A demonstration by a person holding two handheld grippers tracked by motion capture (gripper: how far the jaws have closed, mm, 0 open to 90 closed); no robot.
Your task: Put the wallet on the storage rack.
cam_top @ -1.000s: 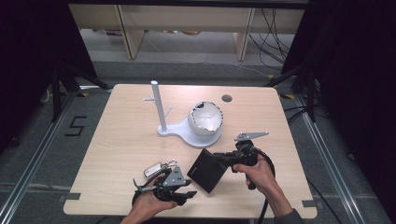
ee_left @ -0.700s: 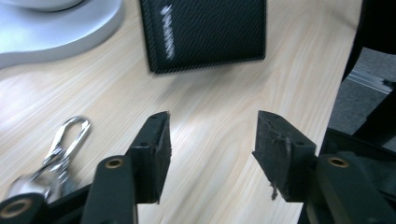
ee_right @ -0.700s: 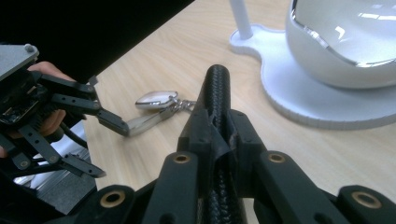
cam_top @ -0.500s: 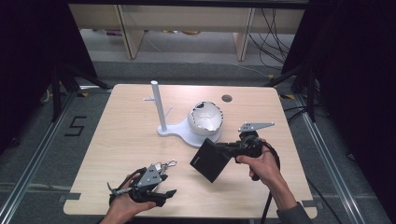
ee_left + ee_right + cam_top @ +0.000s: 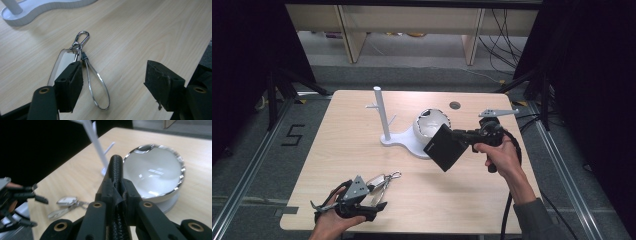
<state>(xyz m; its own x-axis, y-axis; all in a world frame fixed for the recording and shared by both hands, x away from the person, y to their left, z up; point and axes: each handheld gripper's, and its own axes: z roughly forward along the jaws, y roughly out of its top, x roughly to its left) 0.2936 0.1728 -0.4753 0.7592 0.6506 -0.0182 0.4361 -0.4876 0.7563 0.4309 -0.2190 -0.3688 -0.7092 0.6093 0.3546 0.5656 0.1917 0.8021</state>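
Note:
A key ring [image 5: 381,181] with a carabiner, a wire loop and a pale tag [image 5: 63,62] lies flat on the wooden table near its front left. My left gripper [image 5: 377,197] is low just behind it. Its jaws have just been opening and now stand wide, so the left gripper [image 5: 115,77] is open; the left pad [image 5: 71,83] hangs over the tag without pressing it. My right gripper [image 5: 462,136] is raised at the right, shut on the edge of a flat black wallet [image 5: 444,146] that hangs tilted in front of the bowl. In its own view the right gripper [image 5: 117,187] pinches the wallet's textured edge [image 5: 116,167].
A white stand [image 5: 399,140] with an upright pole [image 5: 381,112] sits mid-table; a shiny round bowl [image 5: 428,122] rests on its base. The bowl [image 5: 155,175] is close ahead of the right jaws. A small dark hole [image 5: 455,105] marks the table's far side.
The left gripper slid left along the front edge and opened, leaving the key ring on the table. The right gripper rose with the wallet toward the bowl.

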